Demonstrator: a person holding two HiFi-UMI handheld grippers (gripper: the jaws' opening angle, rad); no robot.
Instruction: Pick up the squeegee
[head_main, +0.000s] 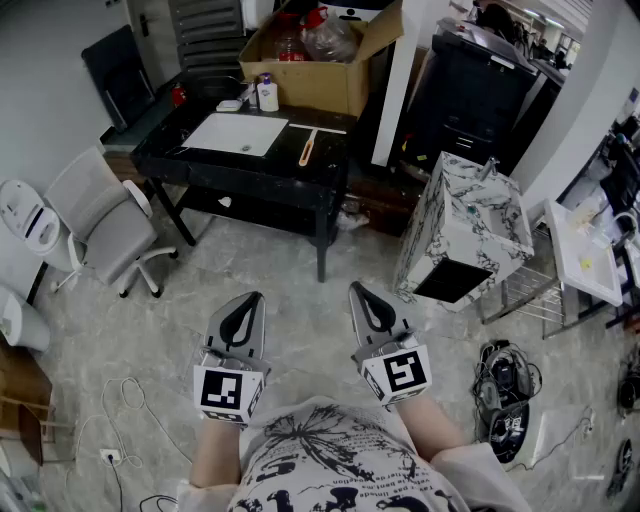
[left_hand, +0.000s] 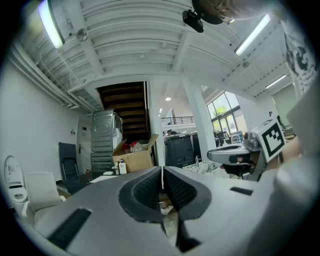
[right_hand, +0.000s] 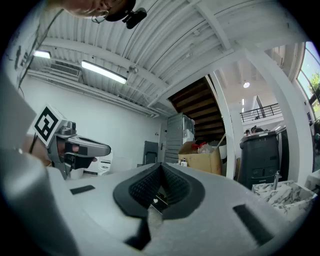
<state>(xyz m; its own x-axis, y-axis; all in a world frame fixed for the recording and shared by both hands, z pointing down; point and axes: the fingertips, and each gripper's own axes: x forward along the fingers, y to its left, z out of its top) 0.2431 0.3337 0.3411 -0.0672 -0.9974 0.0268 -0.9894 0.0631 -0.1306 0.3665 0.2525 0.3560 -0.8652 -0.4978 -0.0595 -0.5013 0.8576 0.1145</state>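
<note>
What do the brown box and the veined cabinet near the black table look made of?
The brown box: matt cardboard, going by its folded-open flaps. The veined cabinet: marble or a marble-print laminate, dark veins on smooth white; which one is unclear.

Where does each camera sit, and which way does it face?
Head view: on the person's head, looking steeply down at floor, table and box; shows shirt, forearms, left tongs and right tongs.
Left gripper view: on the left tongs, looking level along shut jaws towards the box; right tongs at right.
Right gripper view: on the right tongs, level, towards the box; left tongs at left.
Shared: all three show the box; each gripper view shows the other tongs.
</note>
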